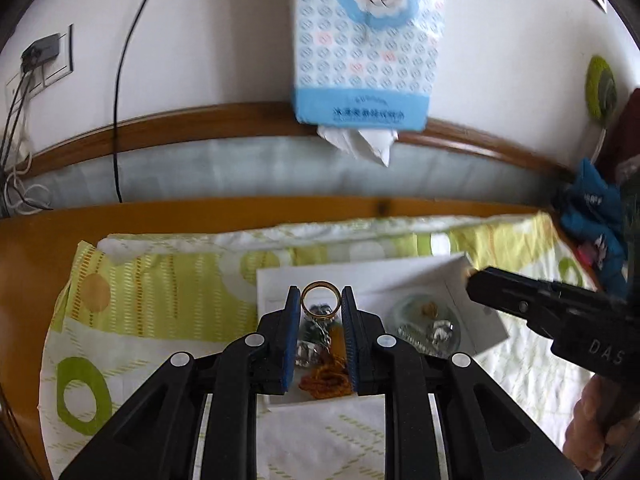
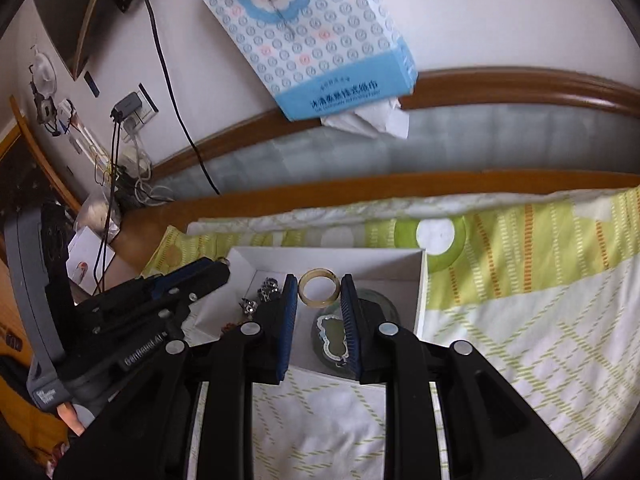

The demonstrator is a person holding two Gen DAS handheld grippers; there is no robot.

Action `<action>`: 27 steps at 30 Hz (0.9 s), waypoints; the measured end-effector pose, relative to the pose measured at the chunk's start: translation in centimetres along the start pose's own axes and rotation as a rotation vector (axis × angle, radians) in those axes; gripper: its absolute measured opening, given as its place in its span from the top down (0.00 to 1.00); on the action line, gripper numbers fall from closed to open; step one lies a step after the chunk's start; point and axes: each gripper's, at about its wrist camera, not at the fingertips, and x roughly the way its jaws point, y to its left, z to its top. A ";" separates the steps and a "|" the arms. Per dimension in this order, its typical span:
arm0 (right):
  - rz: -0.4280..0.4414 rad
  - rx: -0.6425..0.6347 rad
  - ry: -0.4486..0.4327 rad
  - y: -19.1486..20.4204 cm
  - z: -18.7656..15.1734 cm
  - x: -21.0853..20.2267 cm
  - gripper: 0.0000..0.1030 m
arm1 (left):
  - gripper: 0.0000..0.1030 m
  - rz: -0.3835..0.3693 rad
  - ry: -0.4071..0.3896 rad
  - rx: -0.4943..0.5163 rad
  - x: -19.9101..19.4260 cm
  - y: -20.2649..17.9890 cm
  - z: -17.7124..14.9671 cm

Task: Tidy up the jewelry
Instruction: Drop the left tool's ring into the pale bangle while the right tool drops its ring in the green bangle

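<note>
Gripping a shiny gold metal ring [image 1: 321,300], the left tongs [image 1: 320,302] pinch it upright between their blue pads at the very tips, and the hoop faces the camera. Below those tongs, in the left wrist view, sits the shallow white cardboard box [image 1: 400,276] on the green-and-white patterned bed cover [image 1: 160,292]. Under the gap lies an orange-gold chain bundle [image 1: 326,380], with clear crystal pieces [image 1: 306,354] beside it. Off to the right of the tongs is a round glass dish [image 1: 428,322] holding more small pieces, and past it the right tongs [image 1: 478,276] reach in over the box's far corner. Up beyond hangs a blue-and-white tissue pack with a lion face [image 1: 364,40].

Over to the right wrist view: the right tongs [image 2: 319,286] clamp a pale translucent stone bangle ring [image 2: 319,289], also upright at the tips. Under them, in the white box [image 2: 420,292], the glass dish [image 2: 384,308] carries a silver-edged pendant [image 2: 332,336]. Silver sparkly pieces [image 2: 268,290] lie just left of the tongs, and further left the left tongs [image 2: 222,268] hover above the box's edge.
</note>
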 end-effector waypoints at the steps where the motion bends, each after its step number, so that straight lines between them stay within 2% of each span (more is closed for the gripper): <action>1: -0.004 -0.004 0.003 0.1 -0.1 0.1 0.79 | 0.80 0.002 0.003 0.015 0.1 -0.4 -0.2; 5: -0.021 -0.019 0.013 0.3 -0.5 0.5 0.79 | 0.80 0.017 0.016 0.044 0.6 -1.1 -0.8; 27: -0.064 -0.002 0.105 -0.6 -1.0 3.6 0.79 | 0.80 0.048 0.081 0.052 2.8 -0.8 -1.3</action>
